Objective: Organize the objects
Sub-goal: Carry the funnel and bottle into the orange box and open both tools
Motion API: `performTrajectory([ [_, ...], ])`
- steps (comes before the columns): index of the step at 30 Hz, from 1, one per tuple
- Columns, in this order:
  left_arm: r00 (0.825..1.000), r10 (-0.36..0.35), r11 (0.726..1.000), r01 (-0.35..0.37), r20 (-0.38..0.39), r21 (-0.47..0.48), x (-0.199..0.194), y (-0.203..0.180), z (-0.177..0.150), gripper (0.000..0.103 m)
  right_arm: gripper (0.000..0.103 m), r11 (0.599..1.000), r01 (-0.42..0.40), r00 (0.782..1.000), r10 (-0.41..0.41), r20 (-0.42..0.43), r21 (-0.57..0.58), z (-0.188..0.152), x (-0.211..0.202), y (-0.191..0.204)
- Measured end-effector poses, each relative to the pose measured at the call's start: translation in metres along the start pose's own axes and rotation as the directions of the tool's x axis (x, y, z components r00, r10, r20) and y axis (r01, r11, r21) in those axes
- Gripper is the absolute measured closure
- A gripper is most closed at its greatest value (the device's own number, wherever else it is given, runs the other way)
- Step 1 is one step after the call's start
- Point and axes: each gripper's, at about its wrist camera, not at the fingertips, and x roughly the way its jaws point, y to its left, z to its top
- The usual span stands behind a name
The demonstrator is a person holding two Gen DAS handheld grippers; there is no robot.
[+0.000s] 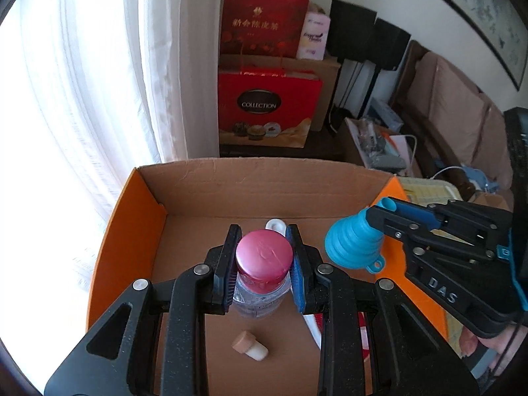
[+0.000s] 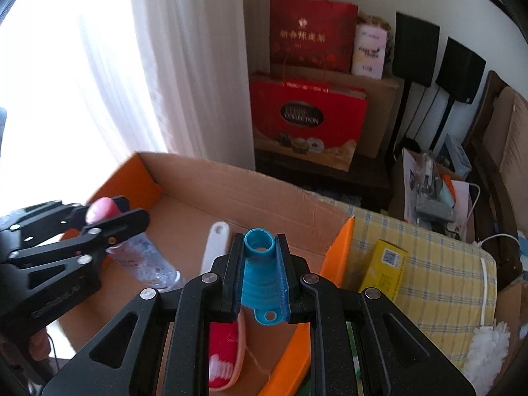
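Hidden or unclear: the white-handled brush with red bristle head lies partly behind both grippers, its full outline cut off; print on the clear plastic bottle is blurred.

Container: open brown cardboard box with orange outer sides. Contents on its floor: small cork-coloured stopper with pale cap, lying on its side; the brush.

Left gripper: jaws narrow, clamped on the neck of the clear plastic bottle with pink screw cap, held above the box floor, long axis roughly upright, cap towards the camera.

Right gripper: jaws nearly closed on the blue collapsible silicone funnel, over the box's right wall, spout pointing forward along the fingers, wide mouth back.
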Motion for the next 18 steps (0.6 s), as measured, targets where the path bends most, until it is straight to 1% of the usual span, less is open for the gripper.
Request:
performTrajectory([
  [4,1.000,0.004,1.000,-0.004,-0.008,-0.006,0.008,0.002,-0.003,0.078,0.087,1.000,0.013,0.999,-0.013,-0.043,0.004,-0.002,0.018,-0.003],
  [8,1.000,0.000,1.000,-0.001,-0.028,-0.014,0.015,0.002,-0.006,0.077,0.086,1.000,0.022,0.998,-0.022,-0.066,0.003,-0.005,0.024,-0.004],
  [10,1.000,0.002,1.000,-0.002,-0.024,-0.023,0.012,0.002,-0.006,0.075,0.080,1.000,0.018,0.997,-0.017,-0.073,0.011,-0.007,0.023,-0.008],
  [11,1.000,0.002,1.000,-0.002,-0.021,-0.026,0.010,0.002,-0.006,0.067,0.075,1.000,0.019,0.997,-0.018,-0.074,0.014,-0.007,0.021,-0.008],
  [12,1.000,0.004,1.000,-0.005,-0.013,-0.031,0.007,0.001,-0.005,0.054,0.073,1.000,0.019,0.997,-0.018,-0.071,0.018,-0.007,0.018,-0.010],
  [14,1.000,0.016,0.999,-0.015,0.025,-0.036,-0.005,-0.001,-0.004,0.040,0.073,1.000,0.012,0.998,-0.010,-0.061,0.029,-0.008,0.009,-0.013],
  [16,0.999,0.015,0.999,-0.013,0.052,-0.030,-0.016,-0.004,-0.002,0.035,0.073,0.999,0.006,0.999,-0.005,-0.043,0.036,-0.009,-0.004,-0.017],
  [18,0.997,0.007,1.000,-0.005,0.073,-0.029,-0.025,-0.007,0.000,0.027,0.068,0.999,0.007,1.000,-0.006,-0.023,0.043,-0.010,-0.018,-0.021],
])
